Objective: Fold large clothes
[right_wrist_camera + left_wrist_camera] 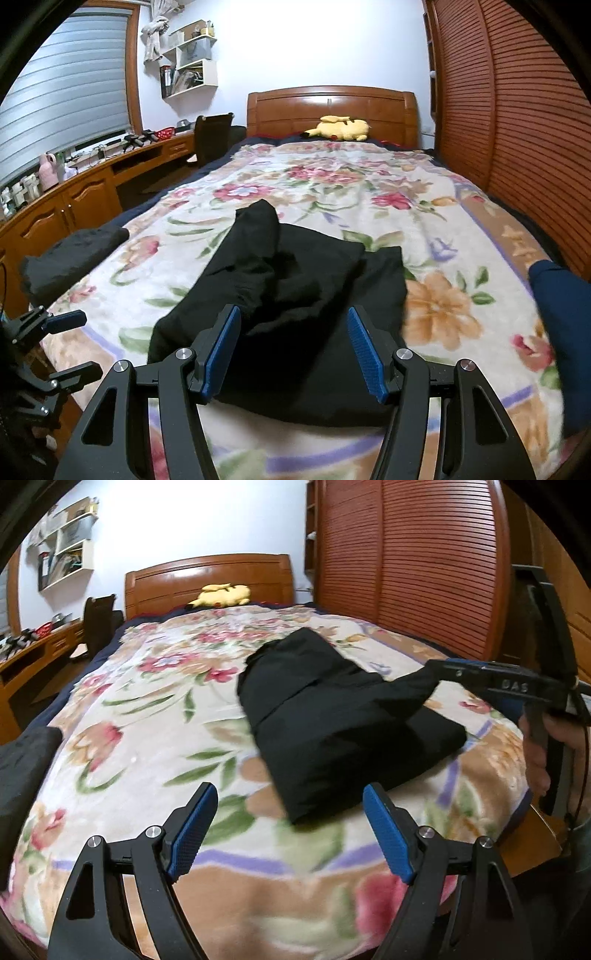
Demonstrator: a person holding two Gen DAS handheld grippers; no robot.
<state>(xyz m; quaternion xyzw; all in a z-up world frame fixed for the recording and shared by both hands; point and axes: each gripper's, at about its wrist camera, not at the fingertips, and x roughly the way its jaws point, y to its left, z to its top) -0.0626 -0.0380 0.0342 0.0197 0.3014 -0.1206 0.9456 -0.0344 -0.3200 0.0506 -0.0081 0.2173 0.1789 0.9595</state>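
Note:
A black garment (332, 716), partly folded into a thick bundle, lies on the floral blanket (147, 701) of the bed. My left gripper (290, 797) hovers open just before the garment's near end, nothing between its blue pads. It also shows open at the left edge of the right wrist view (70, 347). My right gripper (434, 672) comes in from the right in a person's hand (539, 746), and a fold of the black cloth rises to its tip. Seen from its own camera, the right gripper (293, 347) has the bunched black garment (280, 280) between its pads.
A dark folded item (74, 254) lies at the bed's left edge and a blue garment (561, 332) at its right edge. A yellow plush toy (340, 129) rests by the headboard. Louvred wardrobe doors (406, 572) stand right of the bed, a wooden desk (74, 206) left.

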